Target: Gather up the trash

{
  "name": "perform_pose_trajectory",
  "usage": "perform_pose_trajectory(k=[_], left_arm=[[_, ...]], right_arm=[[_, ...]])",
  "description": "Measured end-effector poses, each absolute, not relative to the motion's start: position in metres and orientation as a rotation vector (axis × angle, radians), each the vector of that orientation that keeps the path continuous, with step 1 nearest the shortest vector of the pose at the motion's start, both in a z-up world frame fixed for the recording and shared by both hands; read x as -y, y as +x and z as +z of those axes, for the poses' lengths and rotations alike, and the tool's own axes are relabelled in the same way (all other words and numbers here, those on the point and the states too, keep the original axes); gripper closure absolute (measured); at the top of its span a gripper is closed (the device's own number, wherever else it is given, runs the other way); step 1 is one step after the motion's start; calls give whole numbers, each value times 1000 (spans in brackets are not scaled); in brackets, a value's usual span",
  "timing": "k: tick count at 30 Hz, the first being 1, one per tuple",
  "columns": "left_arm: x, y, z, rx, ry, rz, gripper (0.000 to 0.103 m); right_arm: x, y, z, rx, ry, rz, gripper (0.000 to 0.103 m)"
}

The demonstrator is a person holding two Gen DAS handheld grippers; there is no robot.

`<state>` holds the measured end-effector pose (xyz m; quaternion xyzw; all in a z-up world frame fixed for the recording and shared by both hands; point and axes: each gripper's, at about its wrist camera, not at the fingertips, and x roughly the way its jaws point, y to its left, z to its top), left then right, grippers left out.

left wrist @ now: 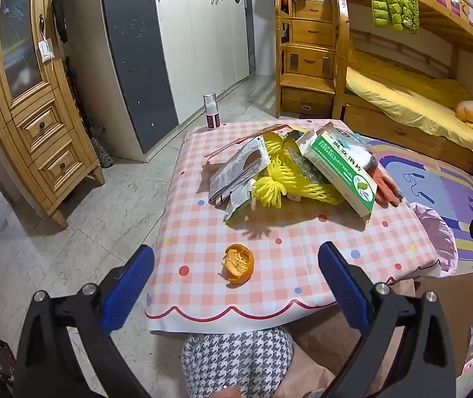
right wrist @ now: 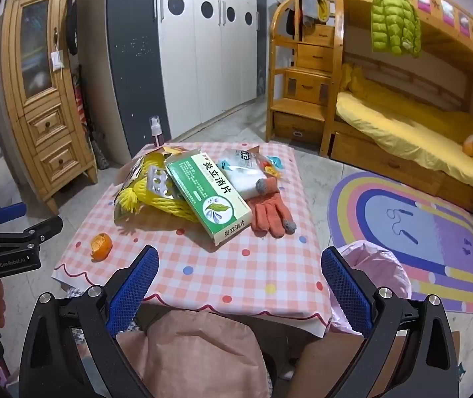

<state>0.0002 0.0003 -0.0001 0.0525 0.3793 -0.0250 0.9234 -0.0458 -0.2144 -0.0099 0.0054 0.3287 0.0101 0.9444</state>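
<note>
While flat on table, medicine box (right wrist: 209, 195) long axis runs diagonally.

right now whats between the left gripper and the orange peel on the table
Only bare checked tablecloth, seen in the left wrist view: the orange peel lies alone ahead of the open left gripper.
</note>
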Motion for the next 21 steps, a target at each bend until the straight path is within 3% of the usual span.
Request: perform_pose_trajectory(k=[21], left_arm=[[0,0,0,-782,119,-46,7]], right_arm=[[215,-46,-12,-671,12,20,5]])
